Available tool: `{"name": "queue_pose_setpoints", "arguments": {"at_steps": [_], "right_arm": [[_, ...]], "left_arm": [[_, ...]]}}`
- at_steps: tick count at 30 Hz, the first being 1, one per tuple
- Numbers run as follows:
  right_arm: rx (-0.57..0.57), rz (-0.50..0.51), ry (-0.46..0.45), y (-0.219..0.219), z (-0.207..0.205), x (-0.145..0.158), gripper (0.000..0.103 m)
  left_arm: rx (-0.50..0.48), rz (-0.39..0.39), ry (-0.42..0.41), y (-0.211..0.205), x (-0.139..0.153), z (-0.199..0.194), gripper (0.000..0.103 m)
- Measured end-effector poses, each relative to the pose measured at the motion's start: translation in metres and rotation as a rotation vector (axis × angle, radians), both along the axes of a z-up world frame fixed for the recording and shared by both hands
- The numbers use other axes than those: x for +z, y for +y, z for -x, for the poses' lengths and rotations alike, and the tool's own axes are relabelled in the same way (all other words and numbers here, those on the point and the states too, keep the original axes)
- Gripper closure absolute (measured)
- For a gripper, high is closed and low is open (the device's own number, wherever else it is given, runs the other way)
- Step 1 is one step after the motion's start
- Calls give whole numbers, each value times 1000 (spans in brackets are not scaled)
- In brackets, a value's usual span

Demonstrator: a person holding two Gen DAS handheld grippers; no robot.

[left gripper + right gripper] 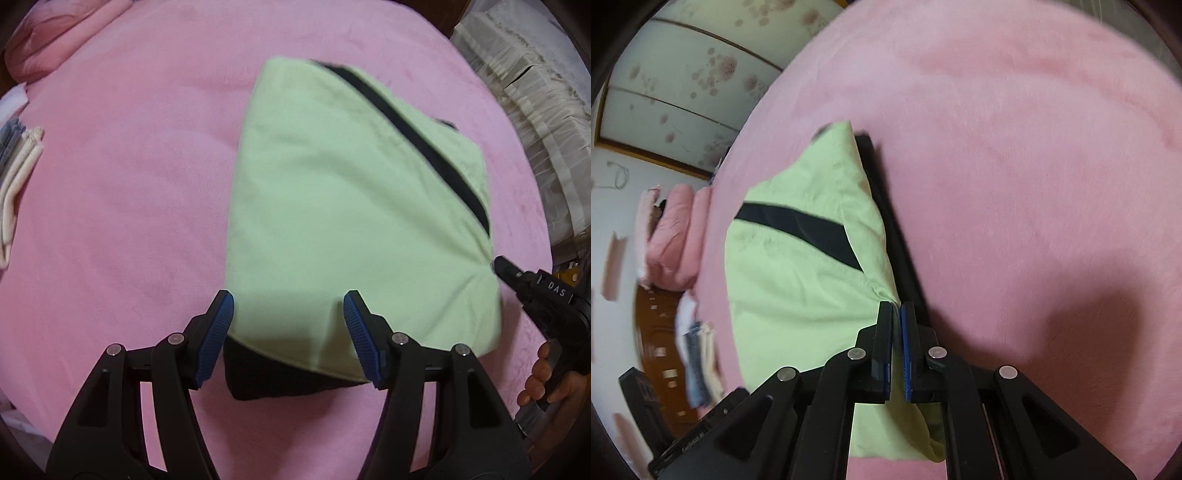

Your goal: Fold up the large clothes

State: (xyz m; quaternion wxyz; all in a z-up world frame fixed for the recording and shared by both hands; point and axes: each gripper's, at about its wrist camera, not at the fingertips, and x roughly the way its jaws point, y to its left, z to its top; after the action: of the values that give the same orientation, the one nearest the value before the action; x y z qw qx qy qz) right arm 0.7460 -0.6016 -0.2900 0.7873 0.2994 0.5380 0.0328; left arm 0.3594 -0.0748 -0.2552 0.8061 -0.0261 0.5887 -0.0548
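A light green garment with a black stripe and a black underside lies folded on the pink bed cover. My left gripper hangs open over the garment's near edge, its blue pads apart with the green cloth below and between them. My right gripper comes in from the right and is shut on the garment's right edge, where the cloth puckers. In the right wrist view the same gripper pinches a fold of the green garment between its pads.
A pink quilt is bundled at the bed's far left, and folded clothes are stacked at the left edge. Cream boxes stand beyond the bed on the right. A person's hand grips the right tool. A wardrobe with flower panels stands behind.
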Motion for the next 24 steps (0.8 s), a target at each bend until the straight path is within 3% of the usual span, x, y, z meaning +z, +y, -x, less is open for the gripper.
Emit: {"name": "queue_pose_setpoints", "arguments": {"at_steps": [3, 5, 8, 10, 12, 13, 16, 20, 22, 24], "right_arm": [[-36, 159, -135, 2, 4, 33, 100], [-5, 182, -194, 5, -2, 45, 100], [101, 39, -245, 28, -33, 49, 100], [174, -52, -223, 52, -53, 42, 100], [229, -112, -189, 81, -77, 34, 100], [256, -124, -185, 97, -86, 26, 100], [293, -20, -198, 128, -111, 5, 100], [100, 235, -230, 92, -113, -2, 103], [-26, 278, -240, 58, -93, 7, 103], [-40, 288, -248, 44, -75, 17, 103]], "left_arm": [[-41, 57, -57, 4, 13, -8, 48], [-67, 119, -92, 6, 19, -24, 56], [-72, 274, -68, 5, 14, -57, 61], [-10, 383, -50, 4, -1, -80, 74], [16, 386, -65, 0, -11, -98, 77], [15, 350, -91, -4, -15, -109, 77], [22, 209, -157, -7, -23, -129, 78], [92, 179, -203, 20, -12, -126, 79], [151, 186, -217, 38, 1, -113, 79], [143, 258, -194, 47, 5, -100, 79]]}}
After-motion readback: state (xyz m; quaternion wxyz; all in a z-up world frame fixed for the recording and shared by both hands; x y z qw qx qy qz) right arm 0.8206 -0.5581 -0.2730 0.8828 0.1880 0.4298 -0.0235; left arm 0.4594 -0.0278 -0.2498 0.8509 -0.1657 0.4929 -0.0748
